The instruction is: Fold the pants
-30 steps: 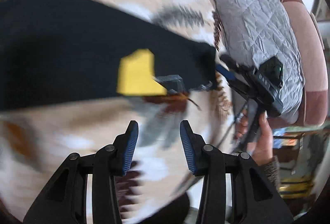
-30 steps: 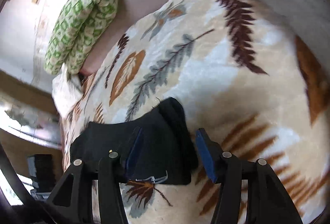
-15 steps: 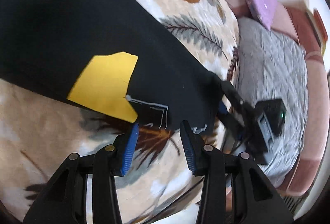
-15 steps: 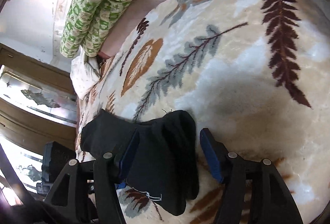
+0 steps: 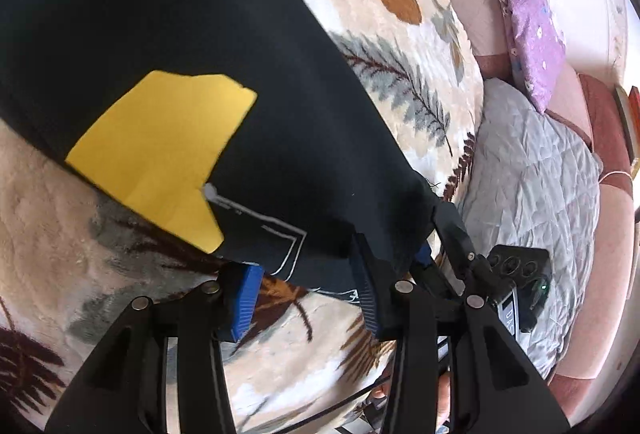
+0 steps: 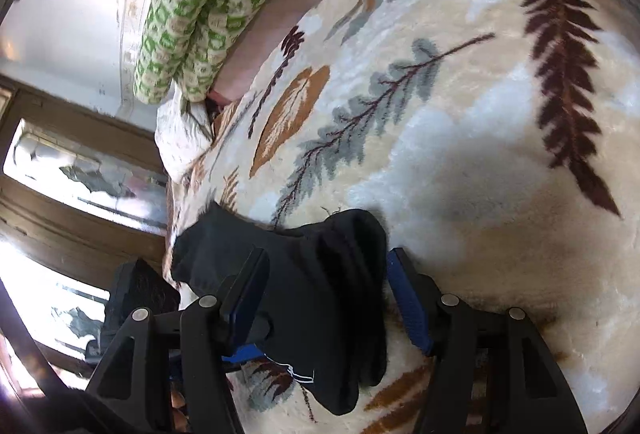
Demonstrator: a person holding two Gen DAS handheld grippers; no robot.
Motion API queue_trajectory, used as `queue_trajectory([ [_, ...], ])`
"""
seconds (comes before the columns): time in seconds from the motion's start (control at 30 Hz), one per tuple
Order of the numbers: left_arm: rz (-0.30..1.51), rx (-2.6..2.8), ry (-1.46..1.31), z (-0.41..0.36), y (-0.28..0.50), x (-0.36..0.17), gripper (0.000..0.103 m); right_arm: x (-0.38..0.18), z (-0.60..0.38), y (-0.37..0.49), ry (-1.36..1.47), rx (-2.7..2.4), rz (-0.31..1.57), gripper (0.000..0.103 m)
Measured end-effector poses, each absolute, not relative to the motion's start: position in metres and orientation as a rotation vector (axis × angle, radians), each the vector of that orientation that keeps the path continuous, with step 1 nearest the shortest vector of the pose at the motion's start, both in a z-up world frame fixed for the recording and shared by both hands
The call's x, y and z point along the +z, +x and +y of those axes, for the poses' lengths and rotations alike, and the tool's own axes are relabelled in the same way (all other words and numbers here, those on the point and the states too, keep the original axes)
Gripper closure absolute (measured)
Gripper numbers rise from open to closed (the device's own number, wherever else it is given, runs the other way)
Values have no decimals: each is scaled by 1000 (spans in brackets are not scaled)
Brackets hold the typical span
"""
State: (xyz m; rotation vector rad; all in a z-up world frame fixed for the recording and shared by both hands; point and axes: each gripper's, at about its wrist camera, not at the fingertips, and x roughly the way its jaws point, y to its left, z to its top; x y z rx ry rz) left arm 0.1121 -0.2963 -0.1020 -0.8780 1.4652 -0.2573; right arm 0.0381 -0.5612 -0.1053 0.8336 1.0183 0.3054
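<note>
Left gripper (image 5: pixel 306 294) jaws wide, straddling the hem of the black pants with yellow patch (image 5: pixel 224 82), not clamped. Right gripper (image 6: pixel 334 304) also wide; bunched cloth hides its pad contact.

One pair of black pants (image 5: pixel 248 46), two grippers: left gripper (image 5: pixel 306 298), right gripper (image 6: pixel 326 298); one leaf-print blanket (image 6: pixel 460 138), one green pillow (image 6: pixel 204 6), one purple pillow (image 5: pixel 534 38), one grey quilt (image 5: pixel 536 194).

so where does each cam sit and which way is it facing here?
Left wrist: on the left gripper, looking along its open fingers at the black pants with a yellow patch; the right gripper shows too.
Right wrist: on the right gripper, open around the pants' bunched end, facing the green pillow.
Shared: pants, leaf blanket, pillow.
</note>
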Motion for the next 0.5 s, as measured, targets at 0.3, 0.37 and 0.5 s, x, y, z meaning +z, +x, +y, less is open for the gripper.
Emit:
queue_trajectory([
  [0.3,1507,-349,-905,-293,130,-112,92,-103,-557,46,767,299,1083,84],
  [0.37,1513,-362,-916,-292,131,-112,92,-100,-555,44,761,299,1083,84],
  [0.5,1502,-364,-886,-295,129,-111,92,-105,-556,45,785,291,1107,80],
])
